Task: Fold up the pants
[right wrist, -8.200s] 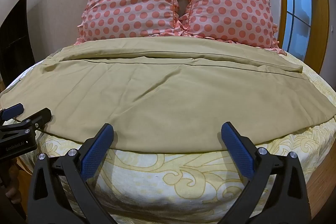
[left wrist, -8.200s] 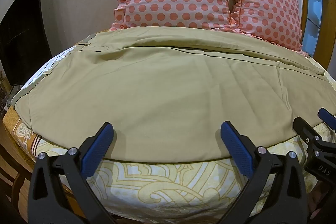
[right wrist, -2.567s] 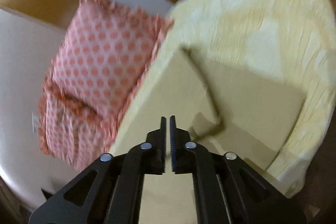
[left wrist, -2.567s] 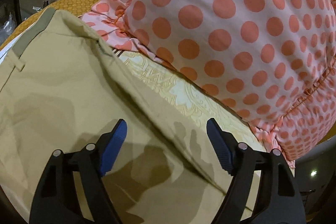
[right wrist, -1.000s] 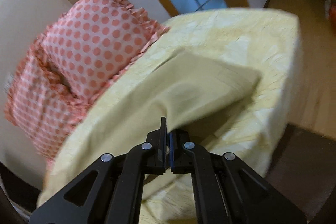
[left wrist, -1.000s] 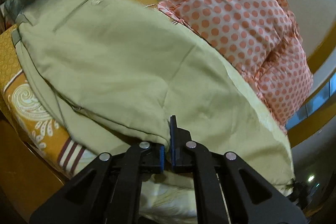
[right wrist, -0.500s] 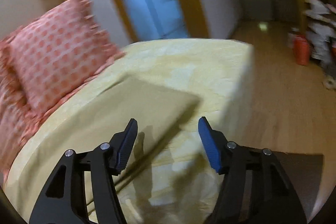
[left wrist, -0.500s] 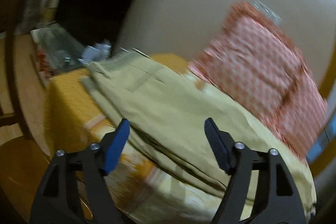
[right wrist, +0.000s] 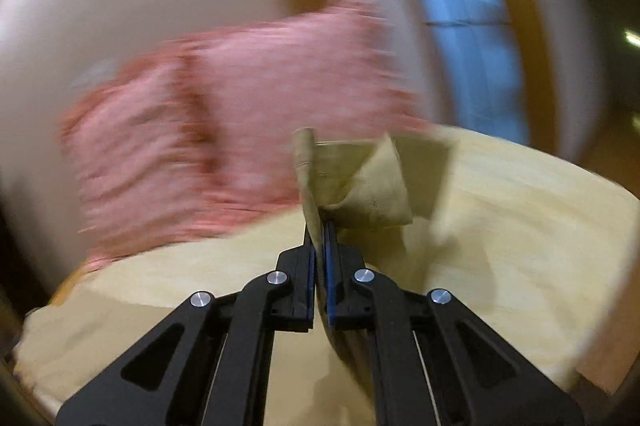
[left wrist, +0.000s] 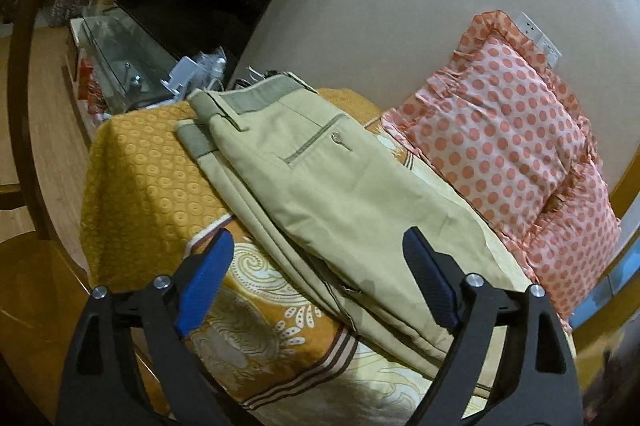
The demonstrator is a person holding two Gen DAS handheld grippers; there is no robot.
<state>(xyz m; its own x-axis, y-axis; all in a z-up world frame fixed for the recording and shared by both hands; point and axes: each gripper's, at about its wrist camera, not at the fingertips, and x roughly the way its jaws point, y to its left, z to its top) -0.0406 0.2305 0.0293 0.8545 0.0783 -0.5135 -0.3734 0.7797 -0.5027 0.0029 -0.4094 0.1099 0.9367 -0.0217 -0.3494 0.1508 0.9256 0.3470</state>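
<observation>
The pants lie folded lengthwise on the bed. The right hand-held gripper is clamped on the hem end, lifted, while the left hand-held gripper hovers apart near the waist end. Next, I judge, the hem must be carried over to the waistband.

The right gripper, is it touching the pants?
Touching. The right wrist view shows the right gripper shut on a fold of the pants, with cloth pinched between its jaws and standing up above them.
</observation>
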